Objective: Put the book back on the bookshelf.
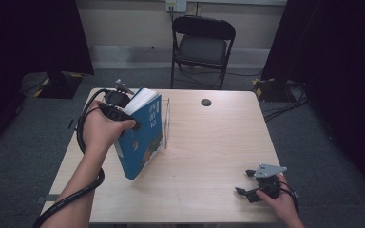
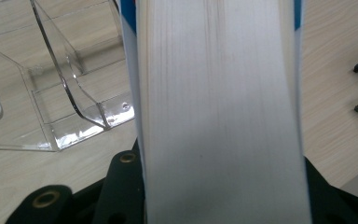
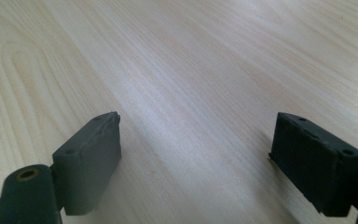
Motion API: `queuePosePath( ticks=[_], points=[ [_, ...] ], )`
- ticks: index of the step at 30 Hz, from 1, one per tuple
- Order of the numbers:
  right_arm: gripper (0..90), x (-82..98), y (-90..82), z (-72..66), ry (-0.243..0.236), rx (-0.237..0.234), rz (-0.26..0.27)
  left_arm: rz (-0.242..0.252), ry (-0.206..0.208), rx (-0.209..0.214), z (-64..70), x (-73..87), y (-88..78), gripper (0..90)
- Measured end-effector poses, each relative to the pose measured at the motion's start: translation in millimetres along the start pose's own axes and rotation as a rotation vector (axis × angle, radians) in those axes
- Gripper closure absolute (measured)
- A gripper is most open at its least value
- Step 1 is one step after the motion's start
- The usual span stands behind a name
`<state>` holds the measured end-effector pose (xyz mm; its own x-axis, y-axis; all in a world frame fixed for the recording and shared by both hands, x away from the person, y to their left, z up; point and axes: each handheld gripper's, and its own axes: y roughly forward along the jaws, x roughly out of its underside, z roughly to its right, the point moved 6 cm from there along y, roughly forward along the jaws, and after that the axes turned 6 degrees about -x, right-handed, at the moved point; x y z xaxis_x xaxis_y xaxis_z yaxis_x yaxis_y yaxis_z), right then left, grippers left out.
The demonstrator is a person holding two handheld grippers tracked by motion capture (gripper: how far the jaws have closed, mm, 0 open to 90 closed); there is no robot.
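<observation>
The blue book (image 1: 140, 137) was off the flat, tilted with its lower corner at or just above the surface (image 1: 209, 156) and its white page edge turned up toward the left hand (image 1: 102, 130). The left claw (image 1: 123, 118) was clamped across its thickness near the top, one jaw on each cover, and the page block (image 2: 219, 112) ran straight up between them in the left gripper view. That grip probably kept the covers shut and let the book be steered as one stiff slab. Just beside it, on the side away from the hand, stood a clear acrylic stand (image 1: 166, 123), its open slots (image 2: 74, 93) facing the book; the tilt looked suited to sliding it in, though that is a guess. The right claw (image 1: 248, 186) rested well apart near the front edge, jaws wide apart and holding nothing, likely kept clear.
</observation>
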<state>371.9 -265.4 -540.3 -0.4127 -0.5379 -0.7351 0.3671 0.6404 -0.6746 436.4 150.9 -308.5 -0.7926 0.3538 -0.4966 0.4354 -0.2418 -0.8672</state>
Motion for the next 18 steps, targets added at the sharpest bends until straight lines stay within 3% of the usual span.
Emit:
queuePosePath(
  ticks=[4,18],
  points=[
    [15.2,0.0,0.0,0.0,0.0,0.0,0.0,0.004,-0.033,-0.011,-1.8,-3.9,1.5,61.9],
    [15.1,0.0,0.0,0.0,0.0,0.0,0.0,0.003,-0.068,-0.045,-1.4,-16.0,6.9,61.9]
  ],
)
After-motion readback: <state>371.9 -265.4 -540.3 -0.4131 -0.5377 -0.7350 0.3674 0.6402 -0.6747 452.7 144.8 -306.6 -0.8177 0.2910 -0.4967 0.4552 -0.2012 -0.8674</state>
